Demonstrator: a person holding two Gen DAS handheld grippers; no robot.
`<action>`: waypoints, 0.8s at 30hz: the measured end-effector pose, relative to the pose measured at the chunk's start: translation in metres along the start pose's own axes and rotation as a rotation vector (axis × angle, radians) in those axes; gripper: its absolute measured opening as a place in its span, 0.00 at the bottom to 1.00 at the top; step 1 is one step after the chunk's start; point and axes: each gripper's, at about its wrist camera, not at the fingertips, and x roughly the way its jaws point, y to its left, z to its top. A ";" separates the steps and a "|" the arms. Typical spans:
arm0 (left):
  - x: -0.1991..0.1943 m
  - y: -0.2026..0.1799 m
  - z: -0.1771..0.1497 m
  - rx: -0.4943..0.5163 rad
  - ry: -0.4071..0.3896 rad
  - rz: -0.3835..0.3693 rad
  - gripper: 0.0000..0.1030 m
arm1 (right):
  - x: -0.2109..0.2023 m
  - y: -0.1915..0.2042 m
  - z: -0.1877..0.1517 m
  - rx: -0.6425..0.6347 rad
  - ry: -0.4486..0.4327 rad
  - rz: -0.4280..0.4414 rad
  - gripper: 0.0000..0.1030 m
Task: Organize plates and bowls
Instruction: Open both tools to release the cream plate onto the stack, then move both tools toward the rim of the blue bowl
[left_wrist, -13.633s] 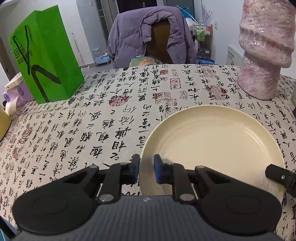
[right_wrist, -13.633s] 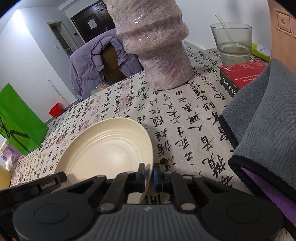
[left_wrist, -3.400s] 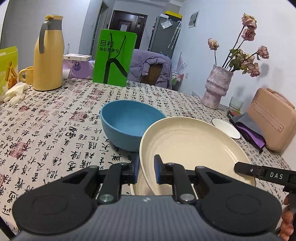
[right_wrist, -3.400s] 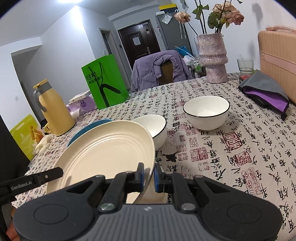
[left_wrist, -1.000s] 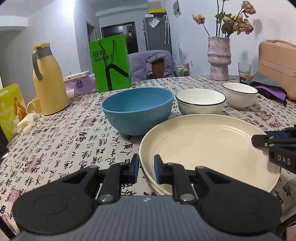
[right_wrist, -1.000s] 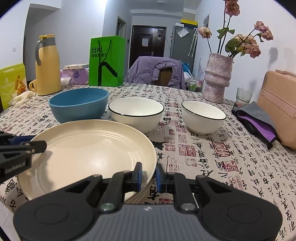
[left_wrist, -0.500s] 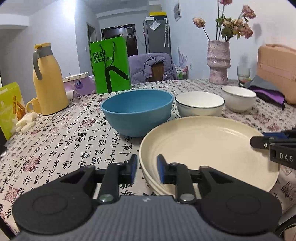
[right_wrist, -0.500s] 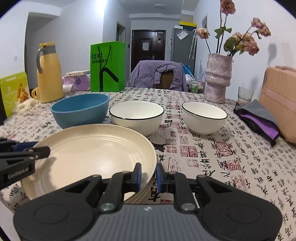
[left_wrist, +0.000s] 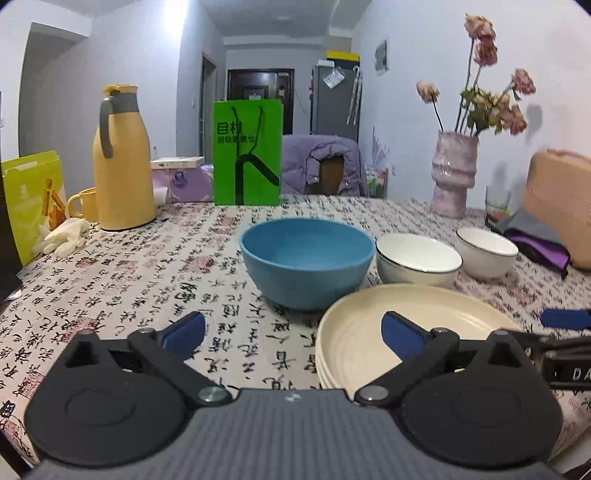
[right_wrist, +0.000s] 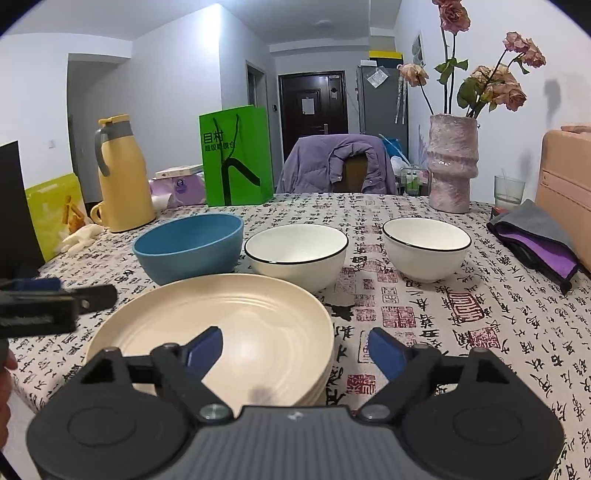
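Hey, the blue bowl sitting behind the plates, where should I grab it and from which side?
Grip the blue bowl by its rim, one pad inside and one outside the wall. It stands upright with its mouth open, and its round sides are probably too wide to span. Come from its left, where the tablecloth lies bare; a white bowl crowds its right.

green bag — "目村"

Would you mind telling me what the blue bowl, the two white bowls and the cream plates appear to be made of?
Blue bowl: matte and faintly speckled, no gloss, so perhaps plastic or fibre composite; uncertain.
White bowls: glossy, with a thin dark rim line, likely glazed ceramic.
Cream plates: a stack with a satin sheen and concentric ridges; ceramic or melamine, the look leaves it open.
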 end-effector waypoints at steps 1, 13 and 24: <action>0.000 0.002 0.001 -0.006 0.002 0.001 1.00 | 0.000 0.000 0.000 0.005 0.000 0.004 0.99; -0.003 0.021 0.009 -0.065 0.003 0.008 1.00 | 0.003 0.001 0.014 0.025 -0.007 0.037 1.00; -0.006 0.038 0.020 -0.100 -0.017 0.014 1.00 | 0.008 0.015 0.031 -0.033 -0.022 0.052 1.00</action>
